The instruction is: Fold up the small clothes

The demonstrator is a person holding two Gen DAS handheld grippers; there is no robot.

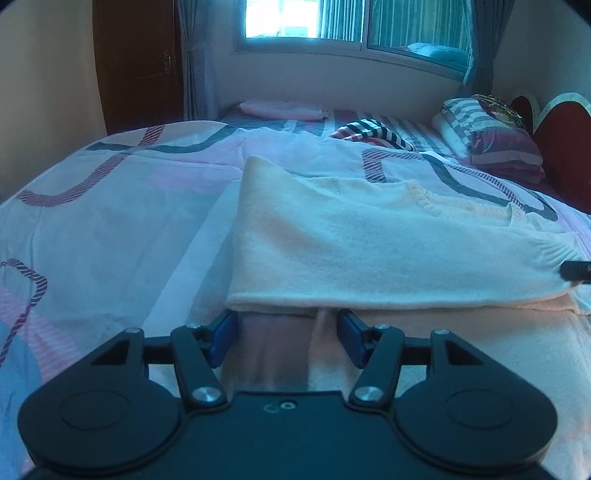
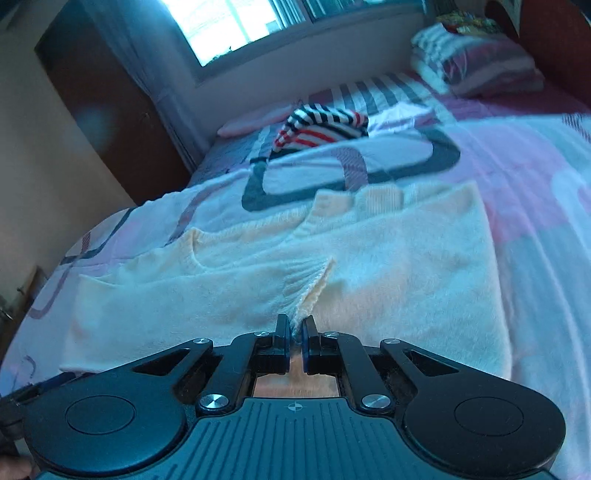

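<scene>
Pinching point: right gripper [image 2: 294, 334], jaws pressed together on a ribbed edge of the cream sweater [image 2: 369, 266], at that garment's near side.
Left gripper [image 1: 286, 334]: jaws spread, blue pads [image 1: 221, 338] apart, nothing pressed between them; tips just short of the sweater's near folded edge.
Cream sweater [image 1: 369, 240]: lies partly folded on the bedspread, one layer doubled over another; ribbed cuffs and hem show along its far side.
Bedspread [image 1: 129, 192]: pale pink and white with dark looping bands, under and all around the sweater.
Striped garment [image 2: 325, 123]: navy, white and red, bunched, beyond the sweater and well apart from it.
Pink folded cloth [image 1: 284, 109]: beyond the sweater, to the far left, near the wall.
Pillows [image 1: 495, 136]: stacked, striped, beyond the sweater to the far right, beside the red headboard [image 1: 561, 147].
Window [image 1: 354, 22]: with grey curtains, farthest behind the sweater.
</scene>
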